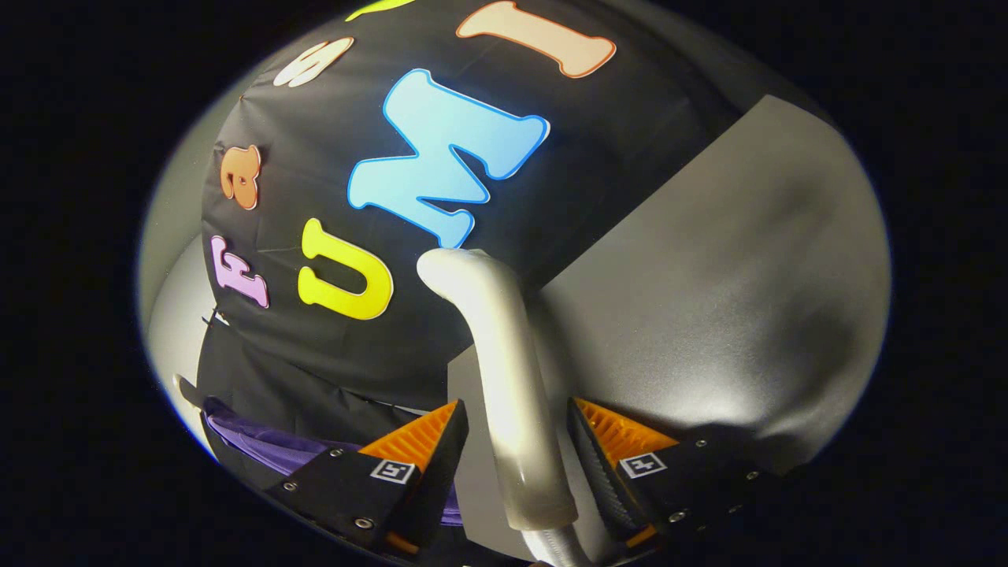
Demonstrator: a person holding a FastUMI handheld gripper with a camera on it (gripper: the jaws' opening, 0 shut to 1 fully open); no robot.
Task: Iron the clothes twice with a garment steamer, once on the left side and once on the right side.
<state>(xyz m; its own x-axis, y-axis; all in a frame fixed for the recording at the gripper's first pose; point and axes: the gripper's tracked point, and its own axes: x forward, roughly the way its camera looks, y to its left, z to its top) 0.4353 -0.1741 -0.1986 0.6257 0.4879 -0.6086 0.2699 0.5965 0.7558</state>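
The garment steamer (508,354) is a pale, silvery wand with a curved head at its far end, and its hose (555,547) leaves at the near end. Its handle runs lengthwise between the two fingers of my gripper (516,405). The fingers (429,441) flank the handle, and a narrow strip of grey background shows on each side, so neither pad visibly presses on it. A purple garment (307,449) lies low, just beside and partly behind the left finger; most of it is hidden.
A smooth grey panel (732,268) stands beyond the right finger and behind the steamer. The black cloth wall (315,142) rises beyond the steamer's head. A pale surface (177,315) shows past the cloth's far side.
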